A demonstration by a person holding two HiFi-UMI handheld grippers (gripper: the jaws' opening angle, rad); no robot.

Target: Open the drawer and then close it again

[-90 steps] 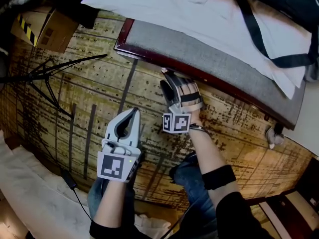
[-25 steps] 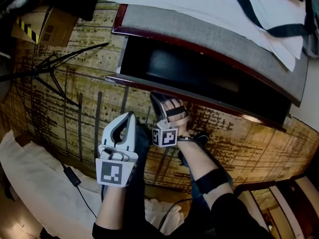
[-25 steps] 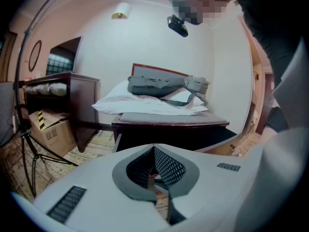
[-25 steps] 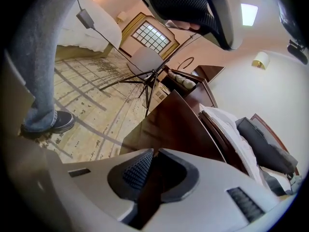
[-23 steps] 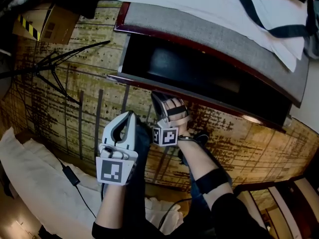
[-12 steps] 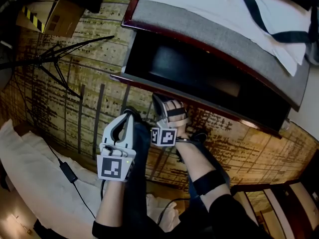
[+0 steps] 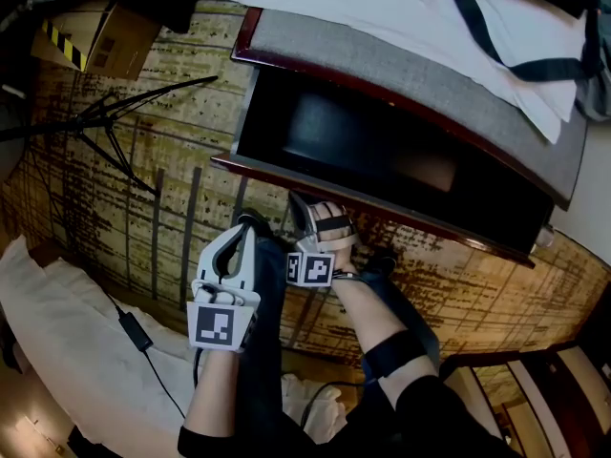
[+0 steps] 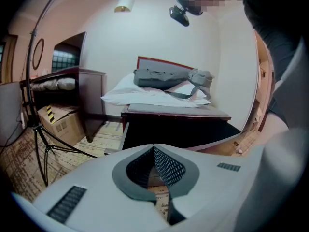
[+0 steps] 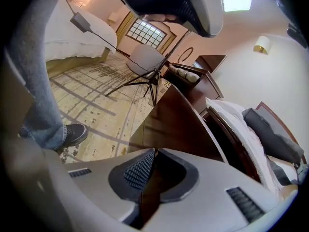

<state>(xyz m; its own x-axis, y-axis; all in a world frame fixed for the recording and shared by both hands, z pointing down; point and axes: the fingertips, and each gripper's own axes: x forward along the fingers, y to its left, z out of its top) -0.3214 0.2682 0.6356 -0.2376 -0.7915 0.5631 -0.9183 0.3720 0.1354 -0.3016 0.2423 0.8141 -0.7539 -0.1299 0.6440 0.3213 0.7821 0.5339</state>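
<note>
Dark red wood edging a bed point(image 7: 410, 74), grey base under white bedding point(image 7: 382, 8), above worn patterned carpet point(image 7: 115, 189). Beneath the bed, the drawer point(image 7: 363, 151), pulled well out over the carpet, dark and seemingly empty inside. To the left, a black tripod point(image 7: 95, 127) and a cardboard box point(image 7: 91, 36), both well apart from the drawer. Lower centre, the right hand-held gripper point(image 7: 303, 206) at the drawer's front board, jaws just lately closing, now nearly together and pinching the board's top edge. Just beside it, the left hand-held gripper point(image 7: 248, 227), pressed together on nothing, hanging clear of the drawer. Smallest, a dark shoe point(image 9: 72, 133) on the carpet near the front board.

Probably the turn from opening to closing. For a clean close: keep the pinch firm and push straight toward the bed, square to the front board, never sideways, to avoid skewing and jamming. Go slowly near the end, and keep the left hand-held gripper out of the narrowing gap. Release only once flush with the frame.
</note>
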